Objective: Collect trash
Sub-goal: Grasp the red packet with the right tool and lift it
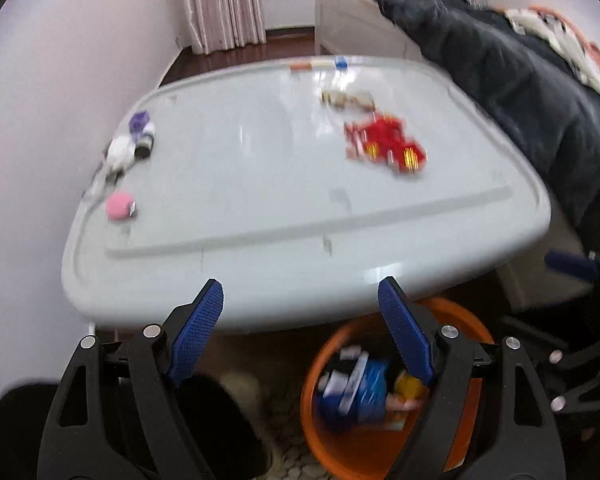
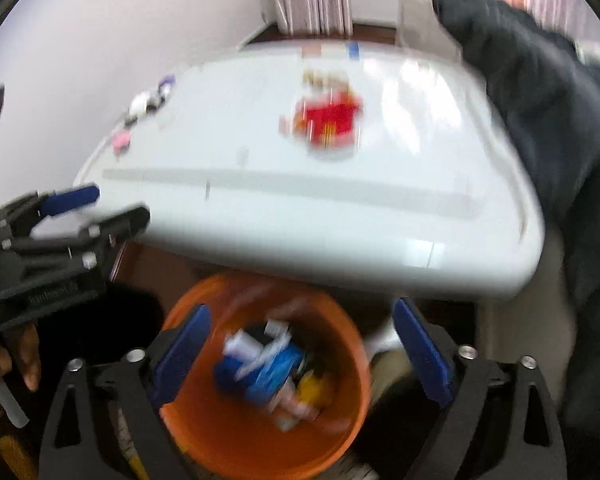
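Trash (image 2: 272,368) is lying in the orange bucket (image 2: 220,432) on the floor, just under the near edge of the white table (image 1: 260,184): blue, white and yellow wrappers in a blurred heap. You are holding both grippers over that edge, tilted downward. Your right gripper (image 2: 302,354) is hanging straight above the bucket, jaws spread wide with nothing between them. Your left gripper (image 1: 300,332) is standing beside it, jaws also wide and empty. More litter is sitting on the table: a red packet (image 1: 384,144), a pink ball (image 1: 120,206), a white and purple cluster (image 1: 132,144). A dark coat (image 1: 520,92) is draping past the table's right side
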`<state>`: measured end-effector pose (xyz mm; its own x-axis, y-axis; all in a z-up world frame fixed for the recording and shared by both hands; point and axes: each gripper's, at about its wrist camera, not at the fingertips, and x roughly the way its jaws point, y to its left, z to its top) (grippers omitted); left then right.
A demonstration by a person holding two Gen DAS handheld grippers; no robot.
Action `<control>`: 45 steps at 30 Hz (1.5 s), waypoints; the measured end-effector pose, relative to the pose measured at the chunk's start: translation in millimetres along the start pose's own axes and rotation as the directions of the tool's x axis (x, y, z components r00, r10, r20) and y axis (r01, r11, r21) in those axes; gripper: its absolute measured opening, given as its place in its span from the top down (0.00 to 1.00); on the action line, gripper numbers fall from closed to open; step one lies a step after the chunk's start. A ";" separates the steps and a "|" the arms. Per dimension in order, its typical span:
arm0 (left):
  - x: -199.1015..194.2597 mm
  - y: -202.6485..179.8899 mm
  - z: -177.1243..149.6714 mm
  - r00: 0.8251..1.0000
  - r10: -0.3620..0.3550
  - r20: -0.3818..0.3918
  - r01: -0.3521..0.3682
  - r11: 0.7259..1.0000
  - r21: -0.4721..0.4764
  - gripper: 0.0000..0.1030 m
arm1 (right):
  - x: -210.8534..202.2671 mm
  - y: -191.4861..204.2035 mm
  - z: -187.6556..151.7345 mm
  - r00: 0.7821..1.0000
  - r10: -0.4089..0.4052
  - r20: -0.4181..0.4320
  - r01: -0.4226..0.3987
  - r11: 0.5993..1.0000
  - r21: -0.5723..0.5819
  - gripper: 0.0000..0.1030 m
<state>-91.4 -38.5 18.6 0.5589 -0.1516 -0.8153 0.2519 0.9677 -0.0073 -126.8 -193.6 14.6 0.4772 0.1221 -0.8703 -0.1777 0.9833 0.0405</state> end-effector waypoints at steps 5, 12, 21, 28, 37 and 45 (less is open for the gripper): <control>10.6 7.8 46.8 0.994 0.019 0.107 -0.015 0.999 -0.037 0.18 | 16.9 -5.6 81.9 0.995 -0.054 0.079 0.060 0.995 -0.076 0.05; 31.7 48.6 49.8 0.994 0.042 0.104 -0.021 0.980 -0.200 0.18 | 77.5 -13.9 139.8 0.990 -0.115 0.075 0.123 0.987 -0.101 0.06; 29.8 76.6 46.5 0.993 0.070 0.099 -0.044 0.969 -0.243 0.18 | 128.7 -11.4 148.4 0.990 -0.139 0.006 0.139 0.986 -0.092 0.13; 34.4 77.7 44.8 0.996 0.054 0.077 -0.033 0.970 -0.242 0.18 | 140.5 -15.2 153.1 0.995 -0.083 -0.058 0.079 0.995 -0.065 0.84; 38.9 89.1 42.8 0.996 0.058 0.060 -0.040 0.963 -0.266 0.18 | 59.7 -37.2 166.9 0.983 0.099 0.155 -0.111 0.991 0.071 0.85; 22.0 175.2 77.3 0.986 0.156 0.062 -0.116 0.900 -0.420 0.18 | 23.7 -27.9 179.6 0.957 0.145 0.252 -0.158 0.987 0.029 0.85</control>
<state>26.1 112.1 44.1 0.6395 -0.0113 -0.7687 -0.1693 0.9733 -0.1551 44.0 -193.8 81.1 0.6475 0.2939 -0.7032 -0.2256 0.9552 0.1915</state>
